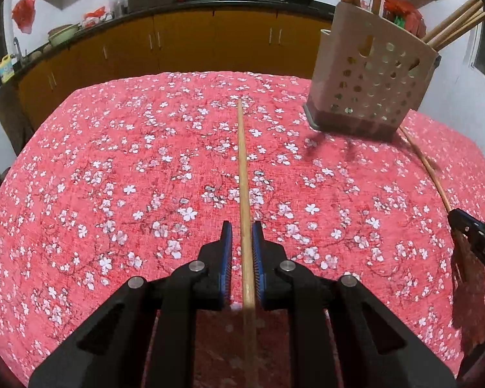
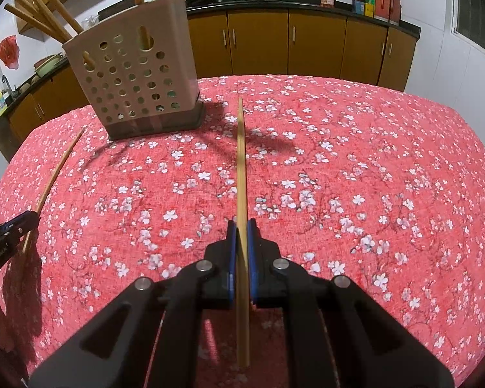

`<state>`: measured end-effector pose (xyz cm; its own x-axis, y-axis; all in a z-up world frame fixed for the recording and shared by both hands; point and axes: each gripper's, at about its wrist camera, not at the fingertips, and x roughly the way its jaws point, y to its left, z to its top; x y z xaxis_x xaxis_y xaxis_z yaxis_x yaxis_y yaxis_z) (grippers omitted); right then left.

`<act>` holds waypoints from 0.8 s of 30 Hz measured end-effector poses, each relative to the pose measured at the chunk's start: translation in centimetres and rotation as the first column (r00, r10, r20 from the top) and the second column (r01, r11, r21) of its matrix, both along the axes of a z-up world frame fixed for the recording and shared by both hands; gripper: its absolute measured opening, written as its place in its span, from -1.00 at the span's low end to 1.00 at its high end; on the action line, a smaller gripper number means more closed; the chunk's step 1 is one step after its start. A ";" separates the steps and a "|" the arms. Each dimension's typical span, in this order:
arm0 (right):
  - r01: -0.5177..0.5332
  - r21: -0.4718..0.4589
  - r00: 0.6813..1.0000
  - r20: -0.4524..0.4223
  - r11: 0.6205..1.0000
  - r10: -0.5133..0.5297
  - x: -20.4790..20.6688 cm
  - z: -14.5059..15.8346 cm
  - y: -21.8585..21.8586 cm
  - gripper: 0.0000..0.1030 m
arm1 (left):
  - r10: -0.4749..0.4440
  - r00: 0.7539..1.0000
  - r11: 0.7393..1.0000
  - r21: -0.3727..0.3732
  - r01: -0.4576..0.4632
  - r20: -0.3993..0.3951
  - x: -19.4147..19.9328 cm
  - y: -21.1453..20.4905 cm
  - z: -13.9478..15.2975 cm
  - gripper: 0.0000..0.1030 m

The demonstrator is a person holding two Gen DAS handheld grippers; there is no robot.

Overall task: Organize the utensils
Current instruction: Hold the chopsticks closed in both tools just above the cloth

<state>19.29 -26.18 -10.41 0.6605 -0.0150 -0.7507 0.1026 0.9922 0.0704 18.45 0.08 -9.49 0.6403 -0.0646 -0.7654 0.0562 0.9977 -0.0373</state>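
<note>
Right now my left tongs (image 1: 242, 236) grip one chopstick (image 1: 244, 174) only loosely, with slivers of gap beside the blue pads, while my right tongs (image 2: 242, 229) are clamped tight on a second chopstick (image 2: 241, 161). Each stick runs straight up the centre of its frame, long axis in line with the fingers, its far end toward the cabinets. The perforated holder (image 1: 371, 77) stands on the desk (image 1: 113, 177) at the upper right of the left view, already bristling with leaning wooden handles. I judge the left stick could swivel or slip out when tilted upright, and either tip could jam against the crowded handles or nudge the light holder over.
</note>
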 end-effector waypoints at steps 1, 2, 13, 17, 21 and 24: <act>-0.003 0.002 1.000 -0.002 1.000 0.003 0.0 0.0 0.0 -0.84 | 0.001 1.000 1.000 -0.002 -0.001 0.000 0.0 0.0 0.0 -0.73; -0.002 0.002 1.000 -0.002 1.000 0.002 0.0 0.0 0.0 -0.84 | 0.001 1.000 1.000 0.000 -0.001 0.000 0.1 0.0 0.0 -0.73; -0.003 0.005 1.000 -0.002 1.000 0.003 0.0 0.0 0.0 -0.83 | 0.004 1.000 1.000 -0.023 -0.004 0.002 -0.4 0.7 0.0 -0.72; -0.003 0.006 1.000 -0.002 1.000 0.003 0.0 0.0 0.0 -0.83 | 0.004 1.000 1.000 -0.024 -0.004 0.002 -0.5 0.7 0.1 -0.72; -0.003 0.007 1.000 -0.002 1.000 0.003 0.0 0.0 0.0 -0.83 | 0.005 1.000 1.000 -0.024 -0.005 0.002 -0.6 0.7 0.1 -0.71; -0.003 0.006 1.000 -0.002 1.000 0.003 0.0 0.0 0.0 -0.83 | 0.005 1.000 1.000 -0.024 -0.005 0.002 -0.6 0.7 0.1 -0.71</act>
